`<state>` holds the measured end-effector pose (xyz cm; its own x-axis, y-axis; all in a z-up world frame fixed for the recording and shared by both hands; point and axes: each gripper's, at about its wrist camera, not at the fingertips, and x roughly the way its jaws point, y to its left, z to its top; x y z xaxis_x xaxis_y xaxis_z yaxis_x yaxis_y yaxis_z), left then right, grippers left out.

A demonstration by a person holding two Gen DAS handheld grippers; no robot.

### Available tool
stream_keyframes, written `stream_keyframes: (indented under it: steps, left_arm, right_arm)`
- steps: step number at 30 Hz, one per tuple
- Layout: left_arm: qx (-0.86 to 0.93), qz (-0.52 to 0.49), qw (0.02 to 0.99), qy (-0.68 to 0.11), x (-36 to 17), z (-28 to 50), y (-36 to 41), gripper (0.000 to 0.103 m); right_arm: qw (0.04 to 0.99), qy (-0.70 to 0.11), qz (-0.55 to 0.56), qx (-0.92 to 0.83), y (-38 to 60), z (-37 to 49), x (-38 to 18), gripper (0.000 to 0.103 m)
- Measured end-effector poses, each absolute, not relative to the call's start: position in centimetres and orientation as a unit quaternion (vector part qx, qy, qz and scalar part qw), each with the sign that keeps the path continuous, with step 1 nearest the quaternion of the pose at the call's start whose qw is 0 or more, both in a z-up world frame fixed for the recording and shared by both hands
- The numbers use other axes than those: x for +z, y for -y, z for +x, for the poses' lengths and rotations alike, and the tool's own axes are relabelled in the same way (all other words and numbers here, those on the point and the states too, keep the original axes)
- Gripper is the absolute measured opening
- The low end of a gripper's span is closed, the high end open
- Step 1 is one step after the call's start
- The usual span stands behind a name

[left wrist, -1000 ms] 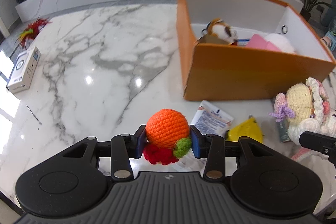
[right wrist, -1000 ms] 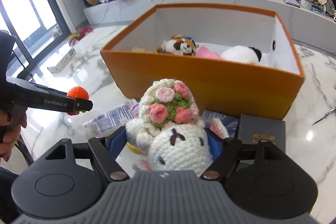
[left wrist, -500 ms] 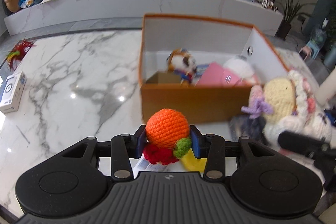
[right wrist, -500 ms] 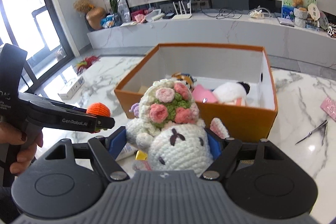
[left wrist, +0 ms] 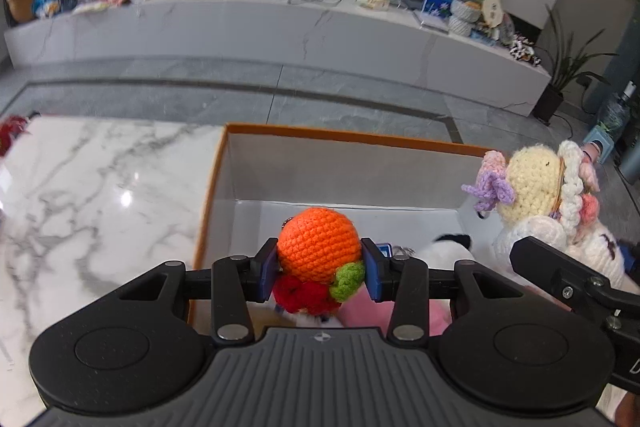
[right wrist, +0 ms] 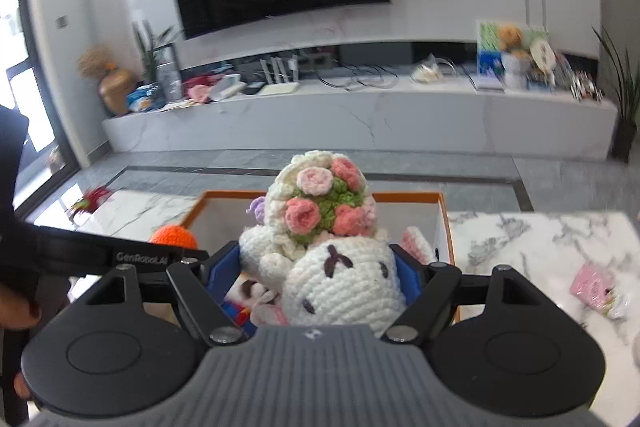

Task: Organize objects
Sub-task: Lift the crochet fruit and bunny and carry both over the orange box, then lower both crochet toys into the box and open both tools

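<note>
Above the orange box (left wrist: 216, 187), left tongs (left wrist: 320, 269) clamp an orange crochet ball (left wrist: 318, 243), right tongs (right wrist: 316, 279) apparently a white crochet bunny (right wrist: 340, 287).

Between the left gripper's (left wrist: 320, 269) blue pads sits an orange crochet ball (left wrist: 318, 245) with red and green trim. Ahead lies an orange box (left wrist: 340, 137) with white inside, left of it a white, grey-veined worktop (left wrist: 100, 187). The right gripper (right wrist: 316, 277) frames a white crochet bunny (right wrist: 332, 287) crowned with pink and green flowers.

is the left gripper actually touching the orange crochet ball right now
Touching. The left wrist view shows both blue pads of the left gripper pressed against opposite sides of the orange crochet ball.
</note>
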<state>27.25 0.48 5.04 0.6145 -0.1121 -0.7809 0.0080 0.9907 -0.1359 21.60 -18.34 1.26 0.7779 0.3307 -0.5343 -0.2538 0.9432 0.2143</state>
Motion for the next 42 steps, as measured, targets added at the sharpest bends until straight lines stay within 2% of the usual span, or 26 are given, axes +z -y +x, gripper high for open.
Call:
stream_keyframes:
  steps: [12, 17, 29, 35, 42]
  left_arm:
    - [0.013, -0.017, 0.879, -0.477, -0.1, 33.1, 0.6, 0.049]
    - [0.023, -0.001, 0.877, -0.480, -0.4, 33.2, 1.2, 0.049]
    - [0.029, 0.020, 0.872, -0.488, -0.5, 33.1, 1.9, 0.052]
    - [0.018, 0.014, 0.867, -0.497, -0.1, 33.1, 1.5, 0.053]
    - [0.022, 0.004, 0.869, -0.494, 0.3, 32.8, 1.4, 0.055]
  right_arm:
    - [0.921, -0.349, 0.084, 0.154, 16.4, 30.0, -4.0, 0.078]
    - [0.908, -0.379, 0.096, 0.148, 16.2, 31.4, -5.7, 0.078]
    - [0.905, -0.402, 0.083, 0.113, 15.9, 31.6, -5.9, 0.081]
    - [0.908, -0.393, 0.089, 0.111, 16.3, 31.5, -5.6, 0.086]
    - [0.913, -0.385, 0.082, 0.110, 16.4, 31.1, -5.0, 0.087]
